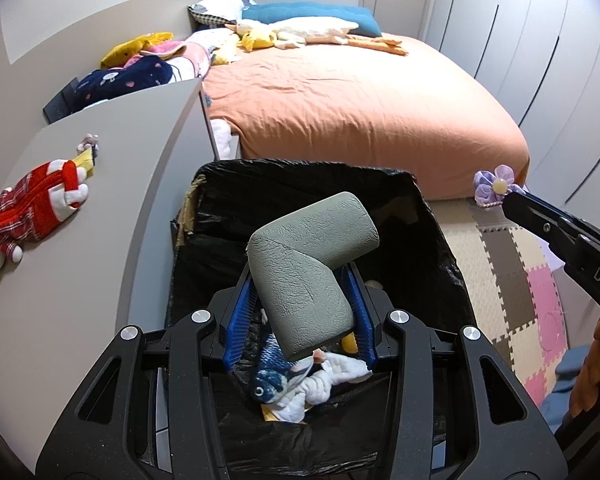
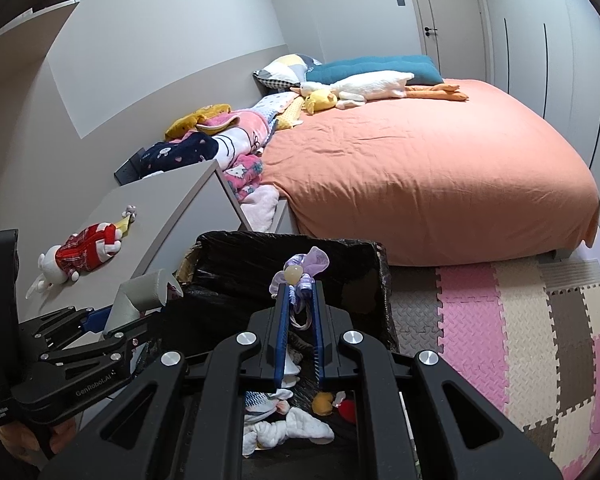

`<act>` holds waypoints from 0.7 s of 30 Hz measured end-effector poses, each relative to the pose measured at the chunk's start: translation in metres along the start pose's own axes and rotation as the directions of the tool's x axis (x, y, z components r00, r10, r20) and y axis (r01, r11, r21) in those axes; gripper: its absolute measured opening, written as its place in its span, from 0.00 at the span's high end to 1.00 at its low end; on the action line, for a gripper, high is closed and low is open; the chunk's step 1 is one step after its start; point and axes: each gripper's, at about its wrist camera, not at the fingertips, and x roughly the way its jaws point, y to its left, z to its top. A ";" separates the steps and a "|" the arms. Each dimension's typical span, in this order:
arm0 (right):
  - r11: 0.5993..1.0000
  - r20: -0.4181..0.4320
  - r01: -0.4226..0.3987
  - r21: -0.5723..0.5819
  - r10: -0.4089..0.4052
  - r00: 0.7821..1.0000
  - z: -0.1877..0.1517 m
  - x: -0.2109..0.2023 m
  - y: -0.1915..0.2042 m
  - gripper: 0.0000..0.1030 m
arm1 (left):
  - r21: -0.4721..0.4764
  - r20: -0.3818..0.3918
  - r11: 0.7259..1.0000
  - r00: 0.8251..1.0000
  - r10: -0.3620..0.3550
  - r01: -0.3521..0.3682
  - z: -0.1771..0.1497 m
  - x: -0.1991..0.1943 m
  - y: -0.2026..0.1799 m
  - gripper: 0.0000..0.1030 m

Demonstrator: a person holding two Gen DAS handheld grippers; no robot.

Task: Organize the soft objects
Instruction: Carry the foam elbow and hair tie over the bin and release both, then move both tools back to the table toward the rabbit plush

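Note:
A grey-green L-shaped foam piece [image 1: 308,264] is clamped between the blue pads of my left gripper [image 1: 300,280], which is shut on it. It hangs above a box lined with a black bag [image 1: 440,248]. At the bottom of the box lie a blue fish plush [image 1: 272,380] and white cloths [image 1: 332,380]. My right gripper [image 2: 299,290] is shut on a purple fabric flower hair tie [image 2: 300,270], also over the box [image 2: 240,260]. In the right wrist view the left gripper [image 2: 100,316] with the foam piece [image 2: 140,294] is at the box's left rim.
A grey cabinet top [image 1: 120,200] left of the box bears a rabbit doll in red plaid [image 1: 32,212]. Behind the box is a bed with an orange sheet [image 1: 360,100], a goose plush [image 1: 320,30] and piled blankets [image 1: 160,64]. Foam floor mats [image 2: 500,320] lie to the right.

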 end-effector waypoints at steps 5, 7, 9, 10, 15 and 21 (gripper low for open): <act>1.000 -0.018 0.001 -0.007 -0.001 1.000 -0.001 0.006 0.002 0.78 | 0.001 -0.026 1.000 1.000 0.002 -0.002 -0.001 0.006 0.002 0.56; 1.000 -0.020 0.004 -0.005 -0.004 1.000 0.000 0.007 0.002 0.52 | -0.019 -0.041 1.000 0.999 -0.008 0.007 -0.001 0.008 0.006 0.19; 1.000 -0.004 0.019 -0.009 -0.019 1.000 0.001 0.004 0.003 0.41 | -0.046 -0.037 0.999 0.999 0.007 -0.009 -0.001 0.008 0.012 0.06; 1.000 0.005 0.027 -0.014 -0.027 1.000 0.001 0.003 0.004 0.40 | -0.059 -0.028 0.998 0.999 0.024 -0.026 -0.002 0.007 0.015 0.06; 1.000 0.010 0.026 -0.017 -0.026 1.000 0.002 0.002 0.005 0.38 | -0.121 -0.058 0.991 0.997 0.051 -0.058 -0.002 0.010 0.030 0.06; 1.000 0.004 0.027 -0.011 -0.027 1.000 0.001 0.005 0.004 0.37 | -0.139 -0.073 0.988 0.996 0.055 -0.065 -0.003 0.013 0.032 0.06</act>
